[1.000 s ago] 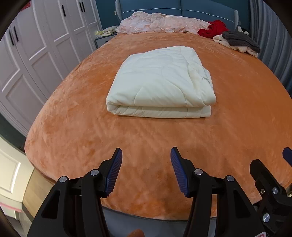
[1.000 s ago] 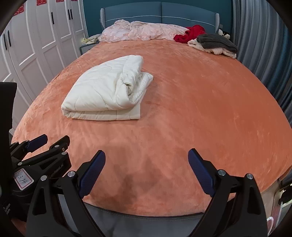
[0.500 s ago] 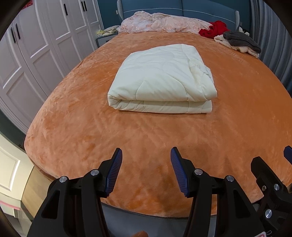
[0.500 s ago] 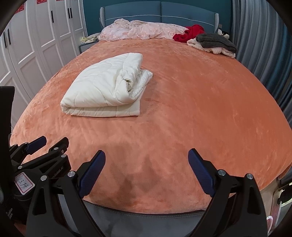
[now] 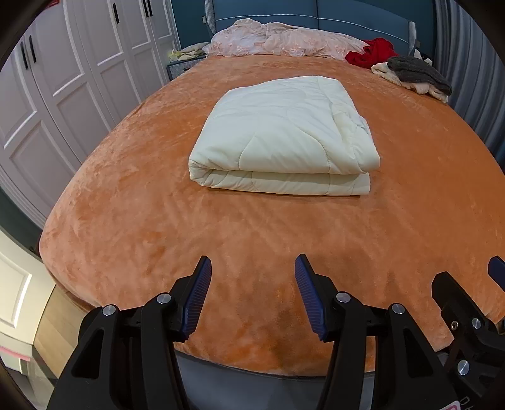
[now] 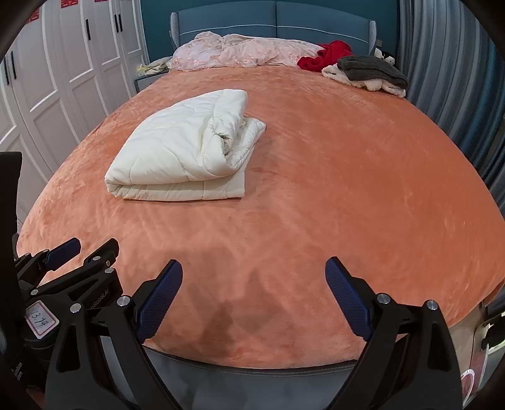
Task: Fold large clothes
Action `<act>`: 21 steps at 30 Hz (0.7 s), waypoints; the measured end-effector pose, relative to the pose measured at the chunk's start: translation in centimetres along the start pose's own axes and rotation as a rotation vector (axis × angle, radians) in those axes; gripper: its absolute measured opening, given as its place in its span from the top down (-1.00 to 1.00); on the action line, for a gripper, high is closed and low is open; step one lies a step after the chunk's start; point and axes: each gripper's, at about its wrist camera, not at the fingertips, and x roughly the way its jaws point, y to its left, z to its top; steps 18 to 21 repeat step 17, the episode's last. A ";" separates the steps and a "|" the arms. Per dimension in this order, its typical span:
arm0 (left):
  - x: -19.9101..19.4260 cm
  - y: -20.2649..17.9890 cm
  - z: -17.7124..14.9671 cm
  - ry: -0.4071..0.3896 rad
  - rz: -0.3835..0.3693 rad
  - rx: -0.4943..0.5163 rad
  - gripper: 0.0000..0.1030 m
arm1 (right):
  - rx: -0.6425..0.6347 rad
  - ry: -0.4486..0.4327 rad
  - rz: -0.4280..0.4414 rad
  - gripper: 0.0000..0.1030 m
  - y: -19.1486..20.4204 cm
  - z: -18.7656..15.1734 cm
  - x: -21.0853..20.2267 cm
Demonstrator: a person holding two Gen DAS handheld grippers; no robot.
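A cream quilted comforter point(image 5: 284, 138) lies folded into a thick rectangle in the middle of the orange bed cover point(image 5: 126, 227); it also shows in the right wrist view point(image 6: 186, 151), where loose layers bunch at its right end. My left gripper point(image 5: 252, 268) is open and empty, held over the bed's near edge, well short of the comforter. My right gripper point(image 6: 254, 268) is open wider and empty, also at the near edge. The left gripper shows at the lower left of the right wrist view point(image 6: 85, 252).
A pink quilt point(image 5: 284, 39) lies along the blue headboard point(image 6: 274, 15). A red garment point(image 5: 372, 52) and a grey and cream pile point(image 5: 416, 75) sit at the far right. White wardrobe doors point(image 5: 63, 79) stand left, curtains point(image 6: 457, 79) right.
Both grippers have drawn back and risen slightly from the bed, so the comforter looks a little farther off. Jaws stay open and empty.
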 end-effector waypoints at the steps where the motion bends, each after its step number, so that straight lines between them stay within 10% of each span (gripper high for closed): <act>1: 0.0 0.0 0.0 -0.003 0.004 0.003 -0.05 | 0.003 0.001 -0.001 -0.74 0.1 0.0 0.0; 21: 0.9 0.8 -0.6 0.014 -0.008 -0.022 -0.16 | 0.023 0.000 -0.017 -0.74 1.1 -0.6 0.4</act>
